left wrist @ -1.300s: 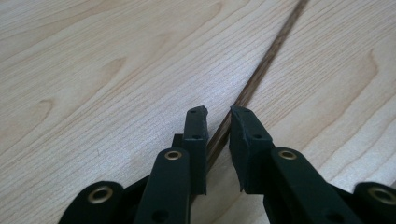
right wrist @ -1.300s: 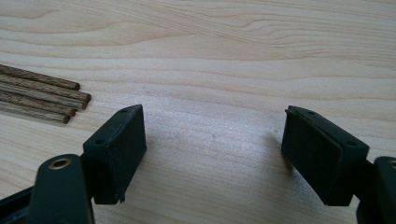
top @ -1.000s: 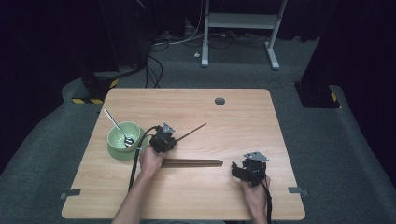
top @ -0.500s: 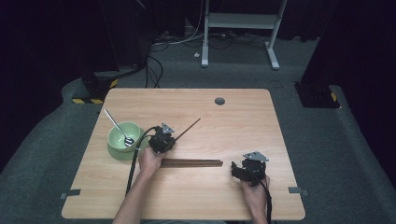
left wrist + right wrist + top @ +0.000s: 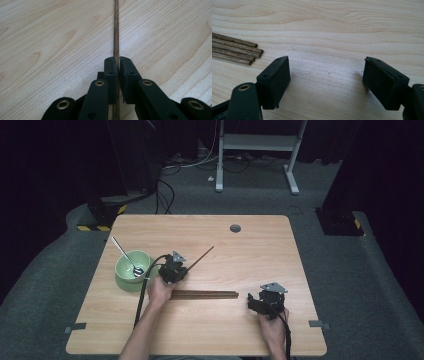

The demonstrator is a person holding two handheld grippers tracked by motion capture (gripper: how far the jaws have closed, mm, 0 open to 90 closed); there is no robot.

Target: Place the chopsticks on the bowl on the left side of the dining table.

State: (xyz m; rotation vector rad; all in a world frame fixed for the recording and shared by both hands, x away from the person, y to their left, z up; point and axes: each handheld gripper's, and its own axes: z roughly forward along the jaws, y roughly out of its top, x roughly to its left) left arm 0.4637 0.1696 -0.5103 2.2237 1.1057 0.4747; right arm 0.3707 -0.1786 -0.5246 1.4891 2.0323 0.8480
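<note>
My left gripper [image 5: 180, 270] is shut on a thin dark wooden stick [image 5: 202, 256] that points away to the right over the table's middle. In the left gripper view its pads [image 5: 110, 67] pinch the stick [image 5: 116, 30], which runs straight ahead above the wood. A bundle of several like sticks [image 5: 205, 294] lies flat near the person's left hand. My right gripper [image 5: 254, 301] rests low at the front right, open and with nothing in it. The right gripper view has my right gripper [image 5: 327, 72] over bare wood, with the bundle's ends [image 5: 237, 51] off to the left.
A green bowl [image 5: 131, 270] with a metal spoon [image 5: 125, 255] in it stands left of my left gripper. The wooden table [image 5: 260, 245] has a round grommet hole [image 5: 235, 228] near its far edge. Cables and a stand's legs lie on the floor beyond.
The stick in my left gripper has swung a little, its far tip shifting leftward and toward the table's far side. The right gripper has not moved.
</note>
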